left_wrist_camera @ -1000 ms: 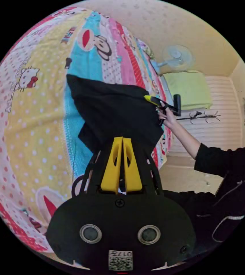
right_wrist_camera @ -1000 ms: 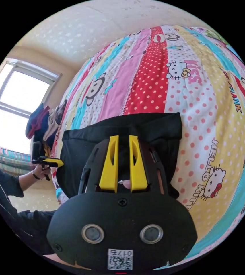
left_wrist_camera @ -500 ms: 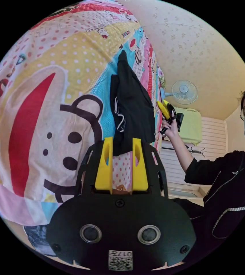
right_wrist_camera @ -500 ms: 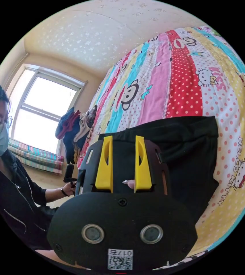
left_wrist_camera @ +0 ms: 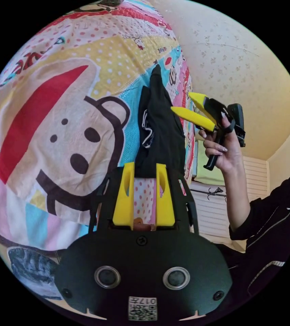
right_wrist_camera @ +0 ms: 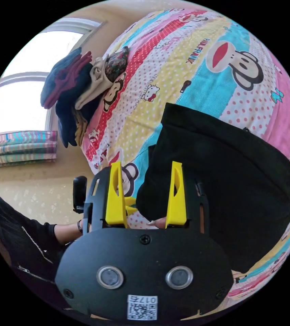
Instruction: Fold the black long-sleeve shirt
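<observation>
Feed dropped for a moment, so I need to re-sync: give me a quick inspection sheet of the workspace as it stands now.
Surface: bed under a patterned cartoon cover.
Job's things: black shirt lies folded on the cover, held by neither tool.
Clutter: heap of clothes at the bed's far end.
Grippers: left tool open, nothing between its jaws; right tool open, raised off the shirt in the person's hand.
Cables: nothing seen.
Surroundings: window, speckled wall, striped fabric below the window.
</observation>
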